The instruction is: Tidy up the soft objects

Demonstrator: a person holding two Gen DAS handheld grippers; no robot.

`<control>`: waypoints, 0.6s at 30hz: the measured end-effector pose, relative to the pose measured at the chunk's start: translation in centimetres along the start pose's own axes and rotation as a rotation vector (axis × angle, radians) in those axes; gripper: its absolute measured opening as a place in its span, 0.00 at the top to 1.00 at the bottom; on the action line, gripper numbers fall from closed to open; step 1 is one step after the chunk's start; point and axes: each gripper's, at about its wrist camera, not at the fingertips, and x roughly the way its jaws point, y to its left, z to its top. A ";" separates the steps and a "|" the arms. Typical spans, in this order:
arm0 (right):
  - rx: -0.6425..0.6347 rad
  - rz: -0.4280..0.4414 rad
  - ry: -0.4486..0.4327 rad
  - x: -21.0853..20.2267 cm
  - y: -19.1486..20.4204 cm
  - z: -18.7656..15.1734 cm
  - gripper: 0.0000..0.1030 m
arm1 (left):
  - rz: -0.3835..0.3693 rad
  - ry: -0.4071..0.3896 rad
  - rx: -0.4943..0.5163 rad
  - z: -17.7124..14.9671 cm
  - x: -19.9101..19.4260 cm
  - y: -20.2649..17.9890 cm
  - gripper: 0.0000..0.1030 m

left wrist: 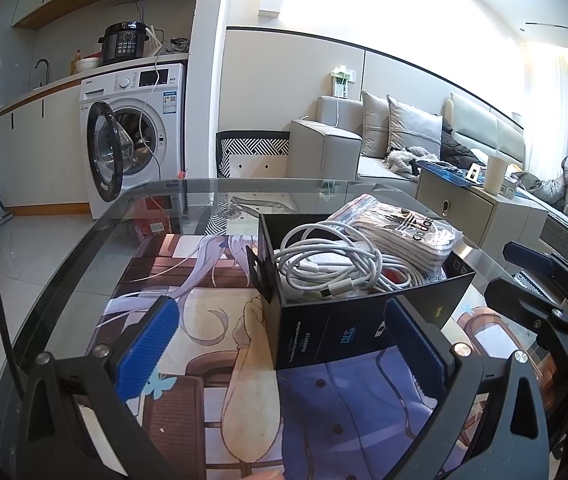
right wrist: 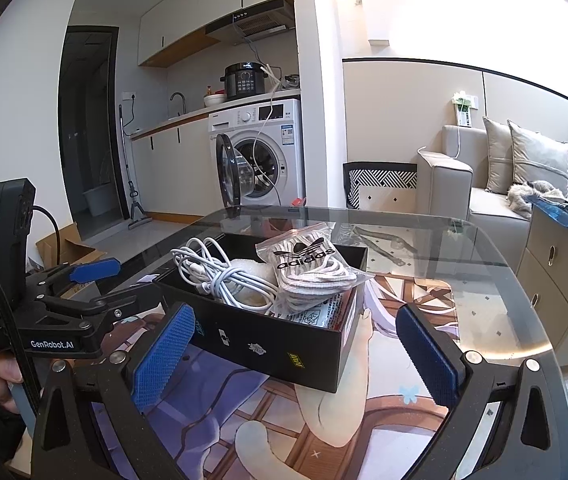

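Black box holds cables, socks.

A glass worktop is lying over a printed mat. Behind it, a white washing machine is standing with its door hanging open under a kitchen counter. A grey sofa with cushions is sitting by pale wall panels, with bright light washing the ceiling.
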 end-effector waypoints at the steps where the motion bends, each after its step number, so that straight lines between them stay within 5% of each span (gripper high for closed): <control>1: -0.001 0.000 0.000 -0.1 0.0 0.0 0.00 | 0.001 0.001 0.000 0.0 0.0 0.0 0.00; 18: 0.000 0.000 0.001 0.0 0.0 0.0 0.00 | -0.008 -0.008 -0.007 0.0 -0.1 0.3 0.00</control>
